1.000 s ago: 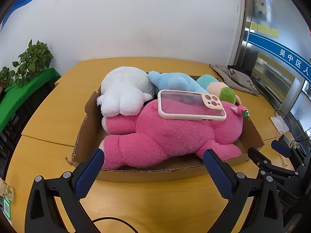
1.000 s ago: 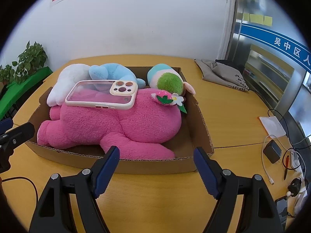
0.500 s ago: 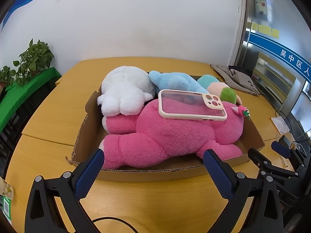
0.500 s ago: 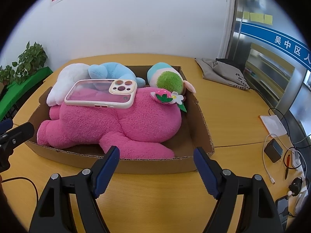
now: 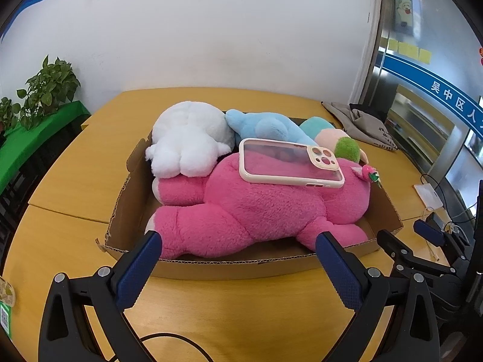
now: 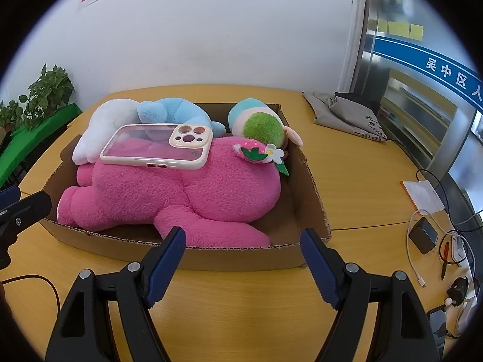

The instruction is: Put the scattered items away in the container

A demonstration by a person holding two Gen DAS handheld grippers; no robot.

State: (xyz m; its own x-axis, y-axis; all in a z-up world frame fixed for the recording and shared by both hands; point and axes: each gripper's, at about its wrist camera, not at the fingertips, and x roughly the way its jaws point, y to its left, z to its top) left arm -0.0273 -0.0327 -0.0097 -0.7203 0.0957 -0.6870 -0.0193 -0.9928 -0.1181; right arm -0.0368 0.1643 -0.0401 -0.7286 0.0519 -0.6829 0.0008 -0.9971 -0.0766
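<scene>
A shallow cardboard box (image 5: 229, 268) (image 6: 241, 259) on the yellow table holds a big pink plush (image 5: 256, 211) (image 6: 181, 193), a white plush (image 5: 187, 141) (image 6: 99, 123), a light blue plush (image 5: 265, 126) (image 6: 169, 111) and a small teal-and-green plush (image 5: 335, 138) (image 6: 259, 123). A clear phone case with a cream rim (image 5: 286, 163) (image 6: 157, 147) lies on top of the pink plush. My left gripper (image 5: 238, 241) stands open just in front of the box's near wall, empty. My right gripper (image 6: 243, 238) is open too, holding nothing, near the box's front right corner.
A grey cloth bag (image 6: 344, 111) lies at the table's far right. Cables, a charger (image 6: 422, 235) and a white pad (image 6: 422, 196) sit at the right edge. Potted plants (image 5: 45, 90) stand on a green shelf to the left. A black cable (image 5: 169, 344) runs under my left gripper.
</scene>
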